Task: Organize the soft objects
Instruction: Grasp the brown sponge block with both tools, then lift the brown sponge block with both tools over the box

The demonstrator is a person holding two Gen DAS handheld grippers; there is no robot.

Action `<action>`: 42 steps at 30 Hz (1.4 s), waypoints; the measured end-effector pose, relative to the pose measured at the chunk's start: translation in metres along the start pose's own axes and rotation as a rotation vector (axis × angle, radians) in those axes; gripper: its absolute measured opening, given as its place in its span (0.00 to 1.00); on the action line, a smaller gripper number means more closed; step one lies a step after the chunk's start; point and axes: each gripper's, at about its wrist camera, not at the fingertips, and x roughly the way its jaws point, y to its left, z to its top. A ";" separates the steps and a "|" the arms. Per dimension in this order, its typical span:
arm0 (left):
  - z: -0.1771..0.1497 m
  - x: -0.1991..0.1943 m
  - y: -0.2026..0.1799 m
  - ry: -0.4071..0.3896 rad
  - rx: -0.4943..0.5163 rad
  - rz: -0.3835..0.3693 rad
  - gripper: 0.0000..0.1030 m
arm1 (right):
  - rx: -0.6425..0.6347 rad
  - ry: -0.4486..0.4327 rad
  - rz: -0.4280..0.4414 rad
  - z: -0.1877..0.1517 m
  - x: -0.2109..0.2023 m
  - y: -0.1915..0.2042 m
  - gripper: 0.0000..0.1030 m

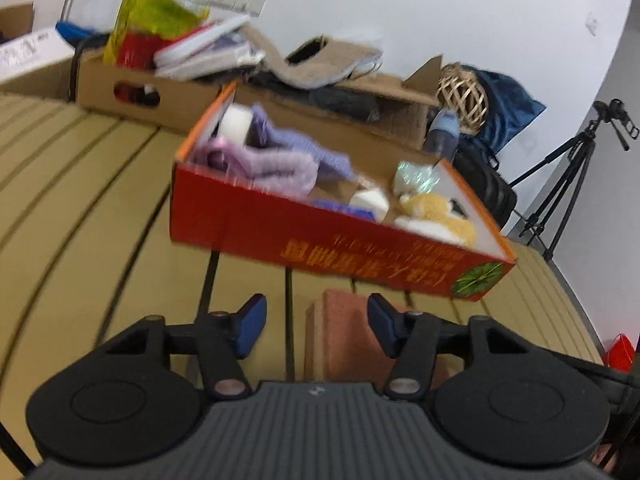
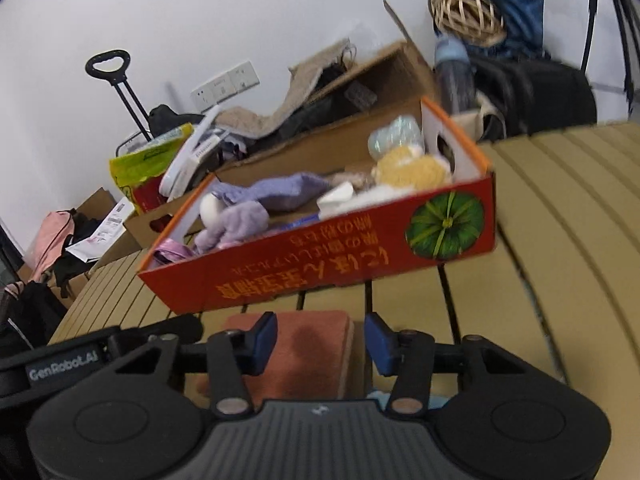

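A red cardboard box [image 1: 320, 236] [image 2: 320, 268] stands on the slatted tan table [image 1: 80, 200] [image 2: 560, 240]. It holds purple towels [image 1: 276, 164] [image 2: 272, 192], a yellow plush toy [image 1: 436, 208] [image 2: 412, 168] and white soft items. In front of the box lies a terracotta sponge block [image 1: 344, 336] [image 2: 304, 356]. My left gripper [image 1: 316, 326] is open, and the block sits between its fingers nearer the right one, with a gap on the left. My right gripper [image 2: 320, 342] hovers open over the same block, its pads not pressing it. The left gripper's black housing shows at the right wrist view's lower left.
Brown cartons [image 1: 120, 84] [image 2: 360, 92] full of clutter stand behind the red box. A wicker ball [image 1: 462, 94] [image 2: 466, 12], a bottle [image 1: 442, 132] [image 2: 454, 76] and a black bag [image 1: 484, 188] are at the far right corner. A tripod [image 1: 576, 184] stands beyond the table's right edge.
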 end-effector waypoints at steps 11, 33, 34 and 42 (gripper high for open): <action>-0.004 0.014 0.018 0.057 -0.060 -0.179 0.24 | 0.068 0.017 0.104 -0.005 0.004 -0.015 0.29; 0.065 -0.014 -0.016 -0.114 -0.058 -0.248 0.24 | 0.035 -0.167 0.125 0.058 -0.034 0.012 0.28; 0.075 -0.007 -0.019 -0.106 -0.050 -0.248 0.24 | 0.016 -0.165 0.108 0.071 -0.030 0.014 0.28; 0.146 0.096 0.000 0.128 -0.192 -0.154 0.24 | 0.013 0.037 0.000 0.161 0.065 0.007 0.28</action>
